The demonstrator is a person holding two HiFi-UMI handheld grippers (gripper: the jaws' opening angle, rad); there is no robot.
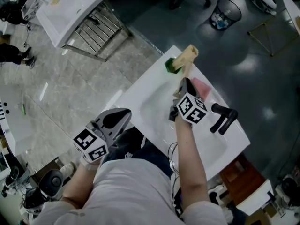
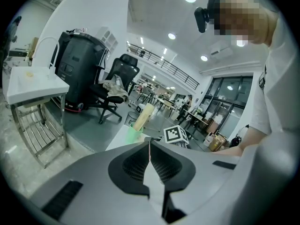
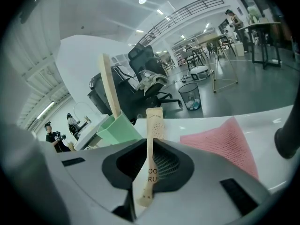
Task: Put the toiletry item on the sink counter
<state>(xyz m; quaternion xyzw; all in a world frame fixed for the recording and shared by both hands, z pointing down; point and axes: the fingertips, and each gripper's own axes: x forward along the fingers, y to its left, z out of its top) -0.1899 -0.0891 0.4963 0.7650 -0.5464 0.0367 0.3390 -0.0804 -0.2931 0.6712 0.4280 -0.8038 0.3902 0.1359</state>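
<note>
- Sink counter (image 1: 136, 96): a white basin top set cornerwise in the head view, bearing every smaller item listed below.
- Second sink (image 1: 70, 6): a white unit on a metal frame, well apart at upper left.
- Left gripper (image 1: 123, 116): hangs off the counter's near edge. In the left gripper view its jaws are pressed together with nothing between them.
- Right gripper (image 3: 151, 146): held over the basin and pointing toward the far corner. Its jaws are clamped narrowly on the toiletry packet.
- Faucet (image 1: 224, 117): black, at the counter's right side, near the right gripper.
- Pink cloth (image 3: 225, 139): lies flat on the counter between the faucet and the green cup.
- Green cup (image 3: 118, 129): stands at the far corner of the counter, with a tan wrapped stick (image 3: 109, 86) upright in it.
- Toiletry packet (image 3: 153, 125): a slim tan paper sleeve with dark print. It rises out of the right gripper's jaws, its top end just beside the green cup. No view shows whether it touches the counter.
</note>
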